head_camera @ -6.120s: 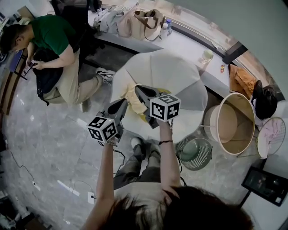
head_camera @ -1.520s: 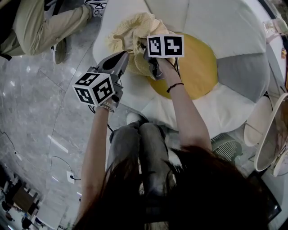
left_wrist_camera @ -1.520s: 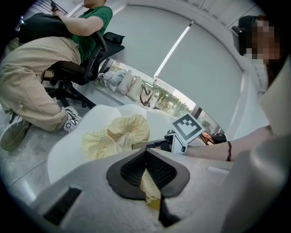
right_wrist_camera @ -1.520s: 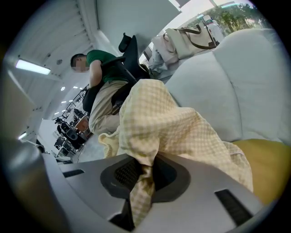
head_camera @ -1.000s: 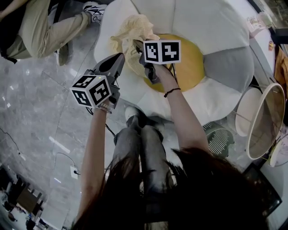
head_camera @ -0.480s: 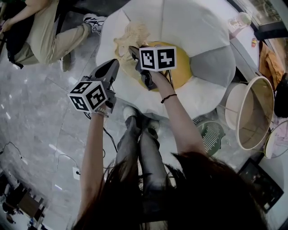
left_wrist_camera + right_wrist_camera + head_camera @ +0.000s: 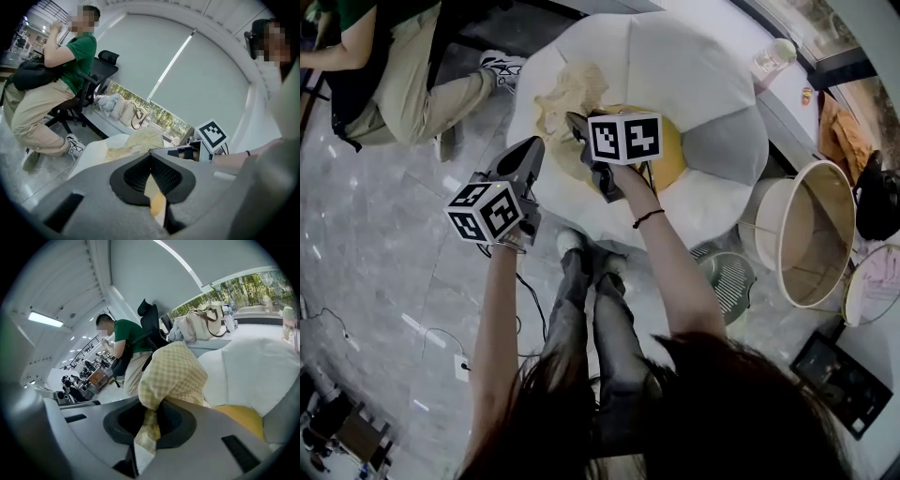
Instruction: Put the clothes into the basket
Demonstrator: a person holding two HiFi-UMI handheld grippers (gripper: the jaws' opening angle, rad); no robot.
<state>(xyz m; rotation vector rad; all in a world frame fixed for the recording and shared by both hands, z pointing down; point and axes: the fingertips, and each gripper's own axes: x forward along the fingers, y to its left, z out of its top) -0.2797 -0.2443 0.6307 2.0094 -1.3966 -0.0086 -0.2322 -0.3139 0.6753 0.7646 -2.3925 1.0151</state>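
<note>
Clamping checked cloth (image 7: 173,371) in right gripper (image 7: 151,405), left gripper (image 7: 150,152) pinched closed & empty, aiming to clear cushion (image 7: 675,75) w/o dragging toward basket (image 7: 820,225).

My left gripper (image 7: 532,145) is held out in front of me on a straight left forearm (image 7: 499,319). Its marker cube (image 7: 485,210) is nearest me and its nose tips slightly down, with the jaws closed tip to tip and gripping nothing. My right gripper (image 7: 574,120) reaches further forward on an outstretched right forearm (image 7: 670,267), with a thin band (image 7: 646,217) at the wrist. It points more steeply down — jaws clamped on a fold of yellow checked cloth (image 7: 173,371) that bunches just past the tips.
</note>
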